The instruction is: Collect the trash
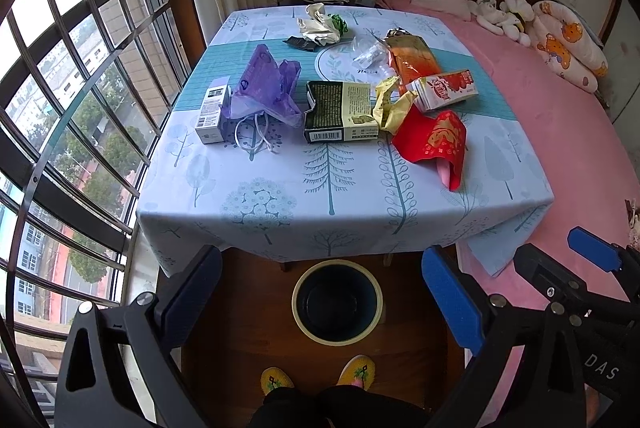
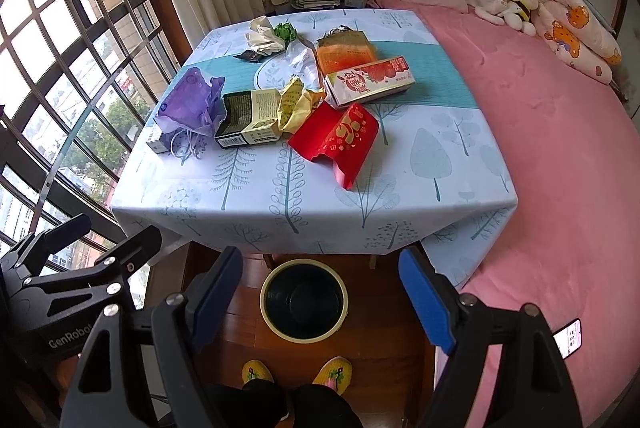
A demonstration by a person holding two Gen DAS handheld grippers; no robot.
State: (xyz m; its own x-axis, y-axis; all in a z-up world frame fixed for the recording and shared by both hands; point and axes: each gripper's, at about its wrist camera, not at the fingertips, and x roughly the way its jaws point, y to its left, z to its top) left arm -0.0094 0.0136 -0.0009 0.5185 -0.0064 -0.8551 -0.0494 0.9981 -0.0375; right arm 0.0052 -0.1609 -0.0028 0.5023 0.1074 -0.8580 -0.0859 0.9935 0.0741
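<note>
Trash point(image 1: 340, 99) beyond gaping tongs point(image 1: 324, 298) — untouched

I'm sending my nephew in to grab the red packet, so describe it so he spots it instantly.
Start at the table with the tree-print cloth beside the pink bed. The red packet lies nearest the front edge, on the bed side. It alone is bright red with gold print.

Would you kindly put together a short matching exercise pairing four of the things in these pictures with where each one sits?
Things:
1. purple bag
2. red packet
3. trash bin
4. crumpled white paper

Places:
A. floor, in front of the table
B. far side of the table
C. table, window side
D. table, bed side, nearest the front edge

Pairs: 1-C, 2-D, 3-A, 4-B
</note>
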